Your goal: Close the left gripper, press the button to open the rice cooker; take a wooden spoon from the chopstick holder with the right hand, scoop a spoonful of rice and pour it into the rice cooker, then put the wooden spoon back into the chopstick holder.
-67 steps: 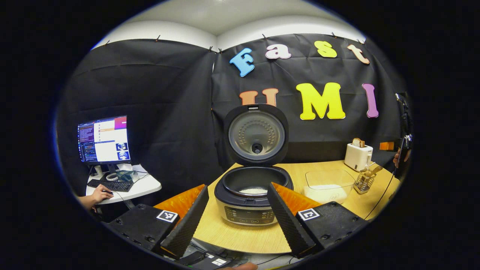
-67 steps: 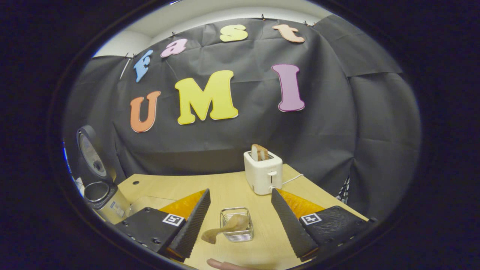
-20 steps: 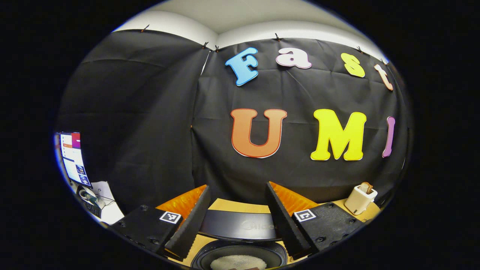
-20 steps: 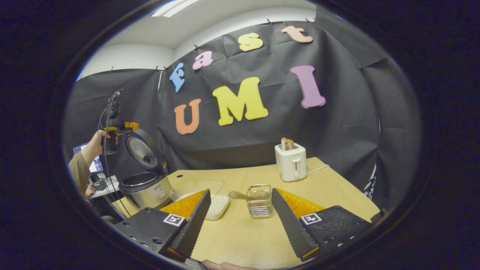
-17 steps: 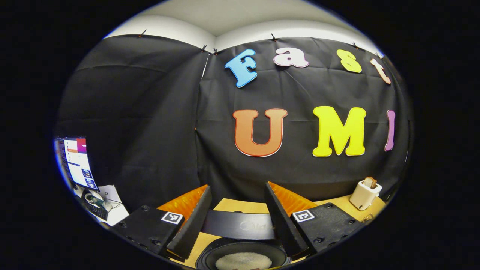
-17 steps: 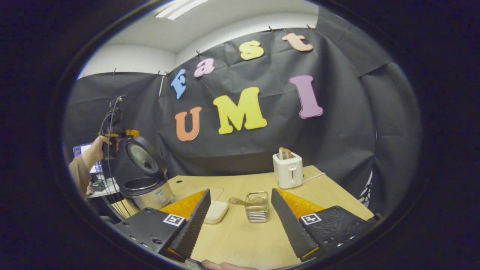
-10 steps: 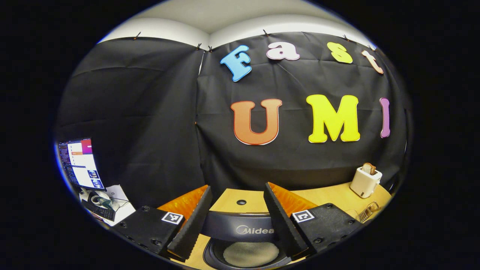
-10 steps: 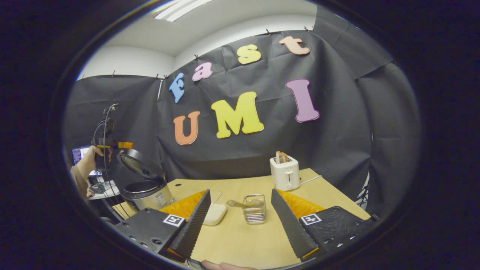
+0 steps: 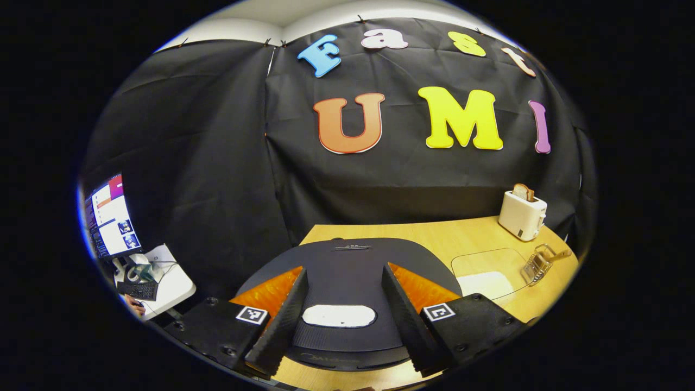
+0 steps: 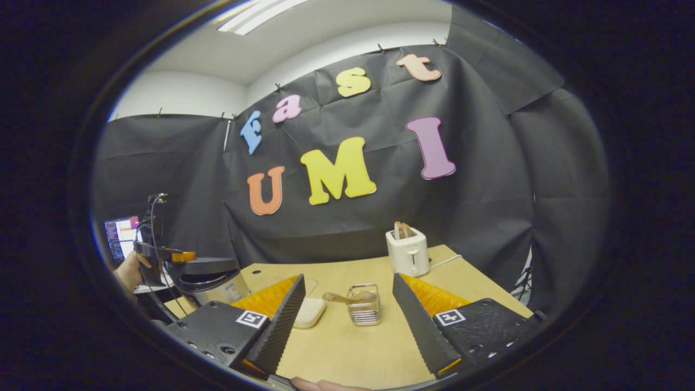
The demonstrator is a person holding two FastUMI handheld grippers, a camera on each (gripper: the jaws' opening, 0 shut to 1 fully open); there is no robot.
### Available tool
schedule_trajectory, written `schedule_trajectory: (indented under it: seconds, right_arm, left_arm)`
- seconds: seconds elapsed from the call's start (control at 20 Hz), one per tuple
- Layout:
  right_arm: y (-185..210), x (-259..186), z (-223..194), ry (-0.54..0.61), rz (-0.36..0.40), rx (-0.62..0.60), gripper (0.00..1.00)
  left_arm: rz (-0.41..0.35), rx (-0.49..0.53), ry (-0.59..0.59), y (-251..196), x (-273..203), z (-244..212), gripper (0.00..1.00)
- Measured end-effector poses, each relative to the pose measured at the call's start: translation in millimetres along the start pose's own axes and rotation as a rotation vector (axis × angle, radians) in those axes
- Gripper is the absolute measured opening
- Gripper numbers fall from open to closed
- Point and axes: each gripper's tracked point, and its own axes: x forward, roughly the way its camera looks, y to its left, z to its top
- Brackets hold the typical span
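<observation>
On the pale wood tabletop (image 10: 347, 347), saw the rice cooker (image 9: 353, 282) at the left end, with its dark lid (image 9: 347, 255) down flat. Found the left tongs (image 9: 343, 269) right over that lid, opened wide. Could not tell if touching it. Spotted those tongs again in the right gripper view, level with the lid's left edge and held by a hand (image 10: 128, 271).

Saw a clear box (image 9: 461, 260) with white rice (image 9: 485, 283) just right of the cooker. Next to that, found the wire chopstick holder (image 10: 364, 307), with the wooden spoon (image 10: 339, 297) lying in it and one end poking out to the left. Noticed the right tongs (image 10: 348, 277) back from the holder, wide open too, gripping nothing.

Farther back, near the black cloth wall (image 9: 217, 163), saw a white toaster (image 10: 407, 251) with bread (image 10: 402, 229) sticking up and a white cord (image 10: 445, 262) trailing right. Off past the tabletop's left end, spotted a lit screen (image 9: 108, 217), a small white side table (image 9: 168, 277) and a keyboard (image 9: 138, 290). Up top, saw a bright ceiling light (image 10: 255, 13).

Found a square black-and-white marker (image 9: 249, 315) on each tongs. Noticed faint writing on the cooker's front rim, too dim to read.

Saw plenty of bare wood in front of the right tongs and around the holder. Found the toaster close to the back right edge.
</observation>
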Motion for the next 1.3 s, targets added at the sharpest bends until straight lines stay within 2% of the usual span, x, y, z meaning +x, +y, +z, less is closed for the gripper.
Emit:
schedule_trajectory:
  seconds: [0.05, 0.1, 0.35, 0.4, 0.45, 0.55, 0.65, 0.7, 0.75, 0.9, 1.05, 1.1, 1.15, 1.3]
  right_arm:
    - [0, -1, -1, 0.005, 0.0, 0.003, 0.96]
    - [1, -1, -2, 0.008, 0.001, 0.005, 0.96]
    - [6, -3, -1, 0.005, 0.008, 0.0, 0.92]
    - [7, -4, -1, 0.005, 0.012, -0.002, 0.92]
    - [9, -5, 0, 0.003, 0.016, -0.003, 0.96]
    - [10, -6, 0, -0.001, 0.022, -0.006, 0.96]
    - [12, -8, 1, 0.0, 0.028, -0.003, 0.96]
    - [13, -10, 1, 0.001, 0.032, -0.001, 0.92]
    - [13, -9, 0, 0.0, 0.034, 0.0, 0.96]
    - [13, -13, 4, -0.01, 0.031, -0.006, 0.96]
    - [18, -9, -4, 0.008, 0.038, 0.0, 0.92]
    - [19, -9, -6, 0.014, 0.039, 0.0, 0.92]
    - [20, -7, -8, 0.022, 0.036, -0.003, 0.96]
    - [27, -4, -16, 0.041, 0.035, -0.008, 0.96]
  left_arm:
    - [0.007, 0.018, 0.003, 0, -2, -5, 0.88]
    - [0.011, 0.032, 0.006, 1, -4, -8, 0.88]
    - [0.01, 0.065, 0.124, 7, -22, -31, 0.88]
    - [0.006, 0.055, 0.15, 9, -28, -34, 0.88]
    - [0.004, 0.044, 0.177, 10, -32, -38, 0.88]
    - [-0.018, 0.016, 0.226, 9, -39, -46, 0.88]
    - [-0.034, -0.065, 0.229, 8, -38, -51, 0.86]
    - [-0.035, -0.11, 0.224, 7, -40, -50, 0.86]
    - [-0.036, -0.109, 0.212, 5, -40, -49, 0.86]
    - [-0.02, -0.088, 0.159, 4, -39, -48, 0.85]
    - [-0.012, -0.105, 0.141, 2, -41, -55, 0.84]
    - [-0.011, -0.095, 0.122, 1, -39, -55, 0.89]
    - [-0.006, -0.087, 0.096, 2, -38, -54, 0.83]
    - [0.02, -0.111, 0.017, 3, -39, -53, 0.82]
